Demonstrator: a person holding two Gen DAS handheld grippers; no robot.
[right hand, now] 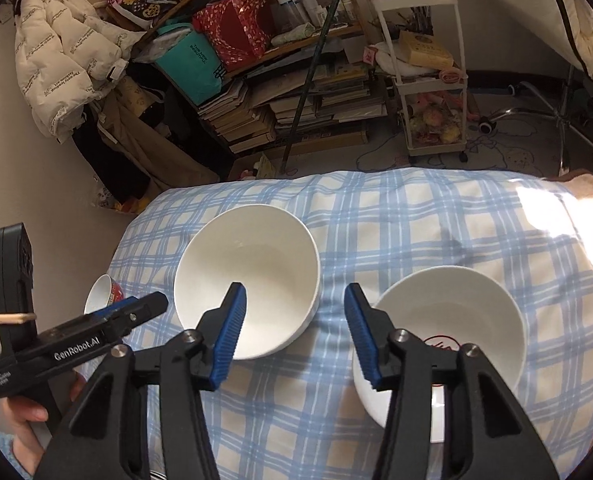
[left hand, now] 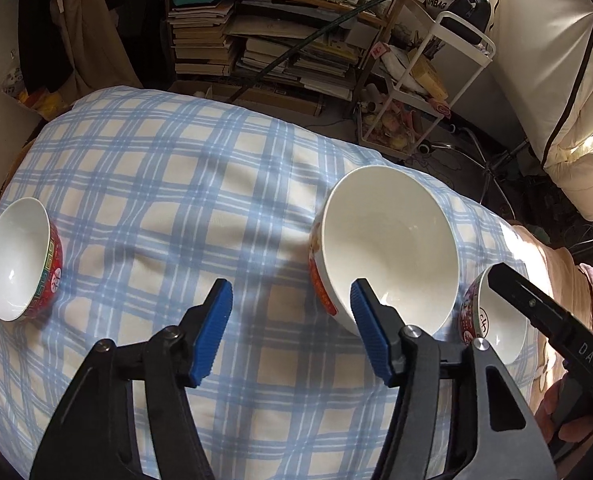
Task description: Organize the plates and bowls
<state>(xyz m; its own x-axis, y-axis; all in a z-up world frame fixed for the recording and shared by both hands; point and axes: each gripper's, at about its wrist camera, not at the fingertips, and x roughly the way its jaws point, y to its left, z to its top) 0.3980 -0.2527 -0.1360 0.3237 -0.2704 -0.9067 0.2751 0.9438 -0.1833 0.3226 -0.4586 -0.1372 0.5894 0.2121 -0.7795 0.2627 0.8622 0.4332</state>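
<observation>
Three bowls sit on the blue plaid cloth. A small red-patterned bowl is at the far left. A large white bowl with orange outside is at centre right, also in the right wrist view. A small red-patterned bowl lies beside it; in the right wrist view it is at lower right. My left gripper is open and empty, its right finger over the large bowl's near rim. My right gripper is open and empty, between the two bowls.
A white wire cart and stacked books on shelves stand beyond the table's far edge. A cream jacket hangs at the left. Bedding is at the right. The far left bowl shows small in the right wrist view.
</observation>
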